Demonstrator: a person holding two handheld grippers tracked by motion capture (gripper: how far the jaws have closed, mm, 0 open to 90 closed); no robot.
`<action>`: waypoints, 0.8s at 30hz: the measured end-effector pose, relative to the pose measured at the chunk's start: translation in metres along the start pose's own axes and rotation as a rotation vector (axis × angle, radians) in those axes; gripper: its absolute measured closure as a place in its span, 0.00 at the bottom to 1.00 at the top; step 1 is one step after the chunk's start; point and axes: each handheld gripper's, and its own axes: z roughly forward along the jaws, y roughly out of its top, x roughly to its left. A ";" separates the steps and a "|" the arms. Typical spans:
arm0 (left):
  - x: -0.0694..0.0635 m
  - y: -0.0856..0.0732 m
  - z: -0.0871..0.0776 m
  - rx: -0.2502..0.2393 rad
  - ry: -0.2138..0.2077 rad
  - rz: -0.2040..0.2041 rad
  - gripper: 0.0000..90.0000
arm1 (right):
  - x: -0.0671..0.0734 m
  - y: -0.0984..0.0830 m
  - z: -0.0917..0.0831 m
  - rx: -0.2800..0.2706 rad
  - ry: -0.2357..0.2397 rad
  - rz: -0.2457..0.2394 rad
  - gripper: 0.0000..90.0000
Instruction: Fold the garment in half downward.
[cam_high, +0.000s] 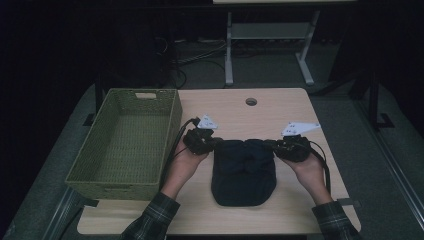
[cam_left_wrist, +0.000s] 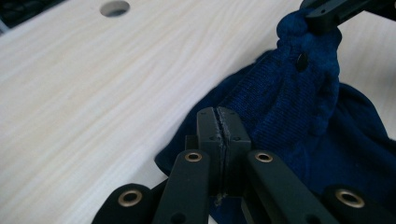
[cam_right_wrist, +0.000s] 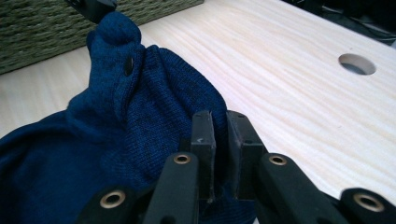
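Tabletop (cam_high: 280, 107): both tongs (cam_high: 216, 143) (cam_high: 272, 145) level, gripping navy garment (cam_high: 244, 172).

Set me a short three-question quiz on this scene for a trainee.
1. True or false: the dark blue knitted garment lies inside the green woven basket.
2. What is pinched in the jaws of the left gripper? A) the basket's rim B) a bunched corner of the garment C) a cable
3. What round feature is cut into the light wooden table beyond the garment?

Key: 1 false, it lies on the table beside the basket; 2 B; 3 a hole.
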 end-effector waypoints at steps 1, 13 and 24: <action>-0.001 -0.002 -0.001 0.008 -0.006 0.001 0.99 | 0.001 -0.002 -0.001 -0.003 0.004 0.003 0.90; -0.017 -0.024 -0.001 0.053 -0.075 0.000 0.99 | 0.021 -0.026 -0.003 0.033 0.039 0.010 0.88; -0.033 -0.045 -0.002 0.073 -0.116 -0.017 0.97 | 0.038 -0.045 -0.011 0.046 0.074 0.032 0.82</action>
